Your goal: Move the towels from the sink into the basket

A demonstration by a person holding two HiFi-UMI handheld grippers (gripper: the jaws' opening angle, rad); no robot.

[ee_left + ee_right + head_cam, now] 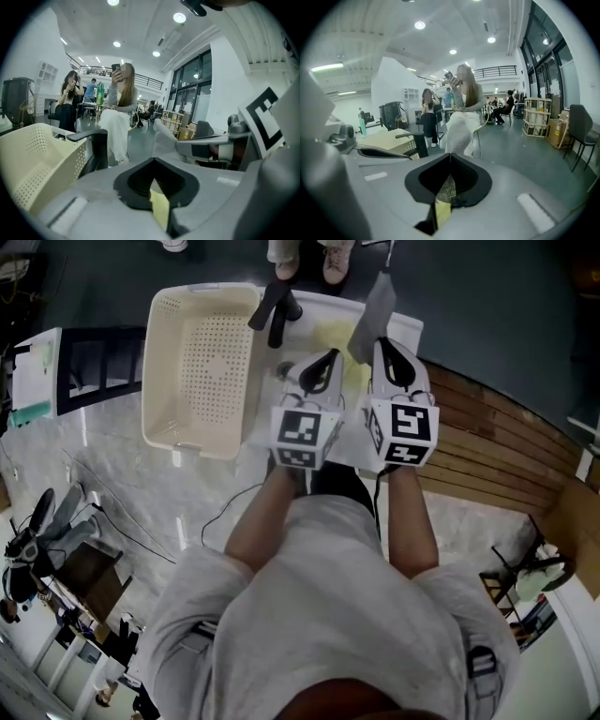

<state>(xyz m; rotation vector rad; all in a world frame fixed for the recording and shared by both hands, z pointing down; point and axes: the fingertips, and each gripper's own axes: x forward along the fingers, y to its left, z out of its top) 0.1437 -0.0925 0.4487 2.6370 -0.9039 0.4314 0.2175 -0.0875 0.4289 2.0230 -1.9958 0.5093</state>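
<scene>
A pale yellow towel point(335, 334) lies in the white sink point(405, 326) just ahead of both grippers. My left gripper point(323, 362) is shut, with a yellow fold of the towel point(160, 207) pinched between its jaws. To its right, my right gripper point(389, 352) is also shut on a yellow, mesh-textured piece of the towel point(443, 206). A grey cloth-like strip point(375, 307) stands up past the right gripper's tip; what it is I cannot tell. The cream perforated basket point(202, 362) sits empty to the left of the sink.
A black faucet point(275, 310) rises between basket and sink. The basket rests on a marbled counter point(122, 474). Wooden slats point(497, 446) run along the right. People sit beyond the sink point(461, 112), and their feet point(309, 259) show at the top edge.
</scene>
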